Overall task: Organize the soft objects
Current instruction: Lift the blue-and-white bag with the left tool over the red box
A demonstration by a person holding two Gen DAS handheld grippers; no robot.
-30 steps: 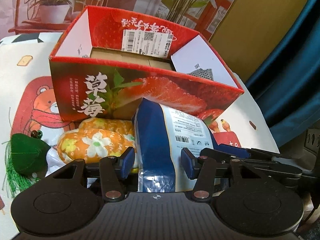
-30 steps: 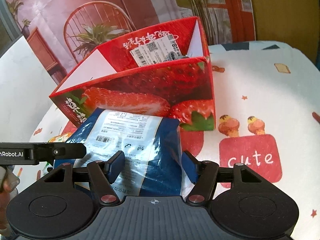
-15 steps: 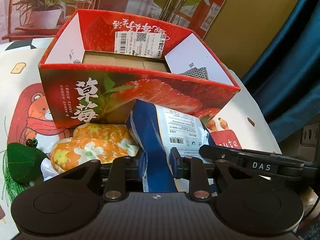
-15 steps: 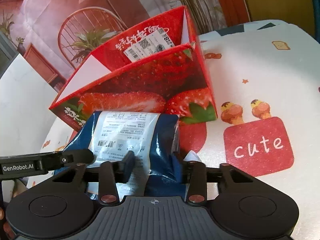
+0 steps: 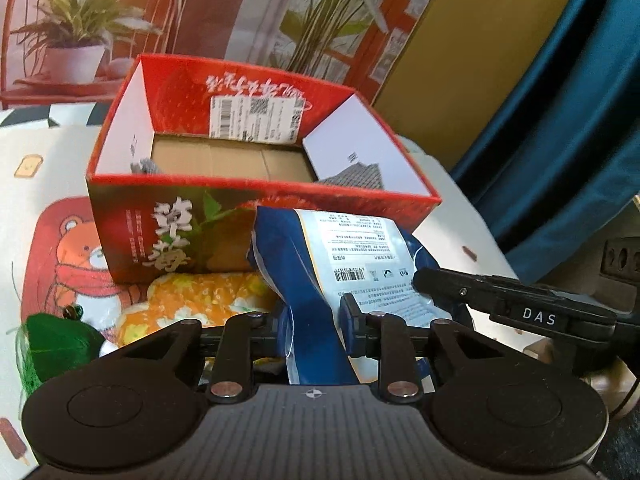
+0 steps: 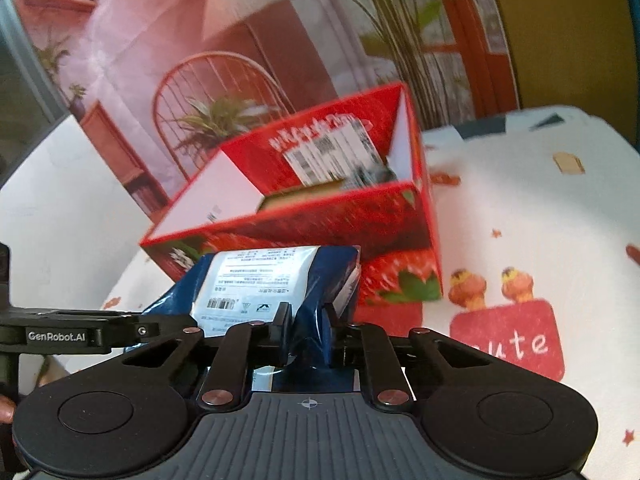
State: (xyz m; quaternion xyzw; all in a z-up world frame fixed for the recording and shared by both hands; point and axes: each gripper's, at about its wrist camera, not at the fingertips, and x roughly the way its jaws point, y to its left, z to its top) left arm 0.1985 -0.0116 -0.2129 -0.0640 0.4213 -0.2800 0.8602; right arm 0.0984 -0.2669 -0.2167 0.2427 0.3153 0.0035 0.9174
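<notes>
**Both claws clamped, side by side**

The left claw points forward and slightly downward, its two fingers drawn close together and pinching a fold of the blue bag between the pads. The right claw is pinched the same way on the bag's opposite edge, with only a narrow gap between its fingers. In the left wrist view, the right claw's black body reaches in from the right, just beside the left claw's right finger. In the right wrist view, the left claw's body enters from the left.
</notes>
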